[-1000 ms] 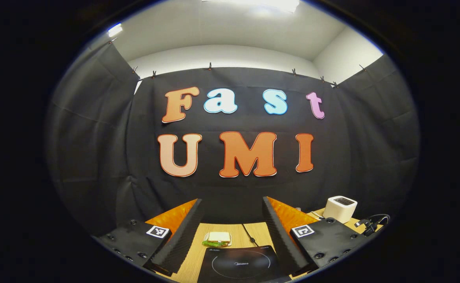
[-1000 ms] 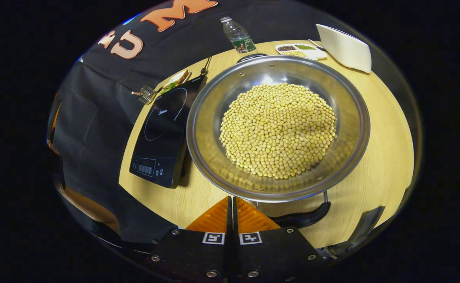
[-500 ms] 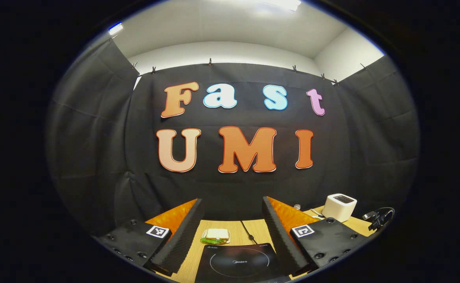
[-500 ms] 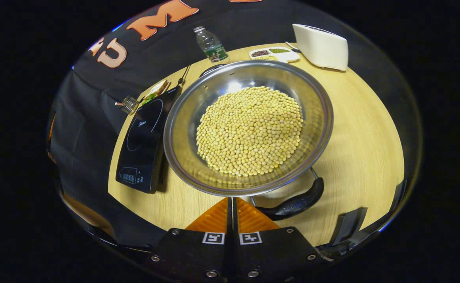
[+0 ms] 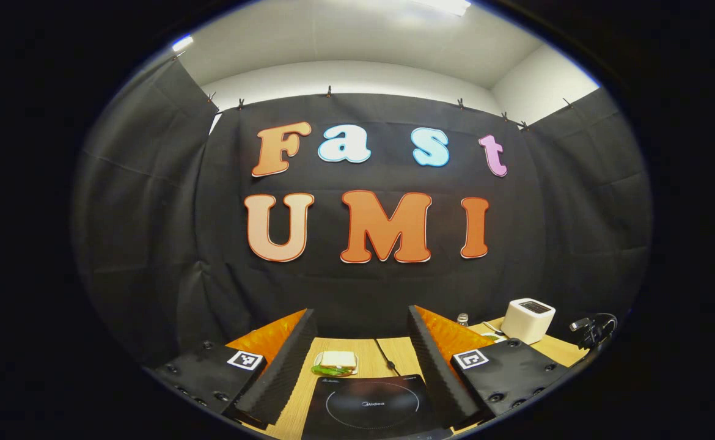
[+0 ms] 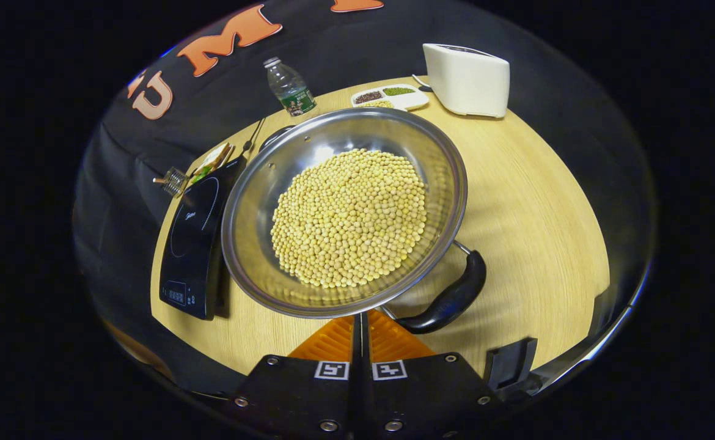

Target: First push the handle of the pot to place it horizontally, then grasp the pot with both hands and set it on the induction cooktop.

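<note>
In the right gripper view a steel pot (image 6: 260,232) full of yellow beans (image 6: 348,217) sits on the wooden table (image 6: 528,201). Its black loop handle (image 6: 449,299) points to the lower right, and a second black handle (image 6: 272,135) shows at the far rim. My right gripper (image 6: 360,318) is shut with nothing in it, its tips at the pot's near rim just left of the handle. The black induction cooktop (image 6: 192,238) lies left of the pot. In the left gripper view my left gripper (image 5: 362,336) is open above the cooktop (image 5: 373,406).
A white toaster (image 6: 467,79), a divided dish of beans (image 6: 388,96) and a water bottle (image 6: 289,88) stand at the table's far side. A sandwich on a plate (image 5: 336,363) and a cord (image 5: 387,360) lie behind the cooktop. The toaster (image 5: 528,321) stands far right.
The pot's near handle has swung from the bottom toward the right, and the pot has turned and shifted left in the right gripper view. The left gripper view has tilted down slightly.
</note>
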`<state>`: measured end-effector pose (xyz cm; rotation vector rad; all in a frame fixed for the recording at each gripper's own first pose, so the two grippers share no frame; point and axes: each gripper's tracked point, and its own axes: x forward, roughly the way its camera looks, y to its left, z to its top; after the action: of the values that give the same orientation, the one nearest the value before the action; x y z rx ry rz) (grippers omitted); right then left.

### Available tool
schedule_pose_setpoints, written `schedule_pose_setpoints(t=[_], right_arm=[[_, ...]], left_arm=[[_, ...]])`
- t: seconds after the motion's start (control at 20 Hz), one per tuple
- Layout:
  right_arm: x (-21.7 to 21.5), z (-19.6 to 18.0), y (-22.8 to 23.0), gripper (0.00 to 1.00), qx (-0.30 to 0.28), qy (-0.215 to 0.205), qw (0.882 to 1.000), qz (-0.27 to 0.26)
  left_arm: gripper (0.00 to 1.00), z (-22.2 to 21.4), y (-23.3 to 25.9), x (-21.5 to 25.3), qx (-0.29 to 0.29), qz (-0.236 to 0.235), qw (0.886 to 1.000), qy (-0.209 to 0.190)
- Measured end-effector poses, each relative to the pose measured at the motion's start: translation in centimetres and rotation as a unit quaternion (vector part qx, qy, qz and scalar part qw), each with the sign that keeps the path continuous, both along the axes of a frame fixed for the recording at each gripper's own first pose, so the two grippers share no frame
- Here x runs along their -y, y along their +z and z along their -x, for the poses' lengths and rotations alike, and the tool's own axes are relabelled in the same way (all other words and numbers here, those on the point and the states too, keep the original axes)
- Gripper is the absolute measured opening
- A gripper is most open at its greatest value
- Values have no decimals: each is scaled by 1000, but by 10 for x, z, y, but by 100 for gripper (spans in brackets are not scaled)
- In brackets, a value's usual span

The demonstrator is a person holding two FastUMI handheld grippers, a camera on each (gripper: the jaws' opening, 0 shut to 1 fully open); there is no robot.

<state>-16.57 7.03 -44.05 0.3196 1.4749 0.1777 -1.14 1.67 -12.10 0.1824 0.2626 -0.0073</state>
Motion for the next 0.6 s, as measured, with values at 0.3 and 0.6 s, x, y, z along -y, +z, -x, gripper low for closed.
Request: schedule_pose_setpoints(t=[0.3,0.6], right_arm=[[26,-13,-14,0,1,-24,999,37],[48,-28,-29,0,-6,-64,996,57]], left_arm=[[98,2,-4,-6,-6,5,1000,8],[98,2,-13,-7,-13,6,1000,10]])
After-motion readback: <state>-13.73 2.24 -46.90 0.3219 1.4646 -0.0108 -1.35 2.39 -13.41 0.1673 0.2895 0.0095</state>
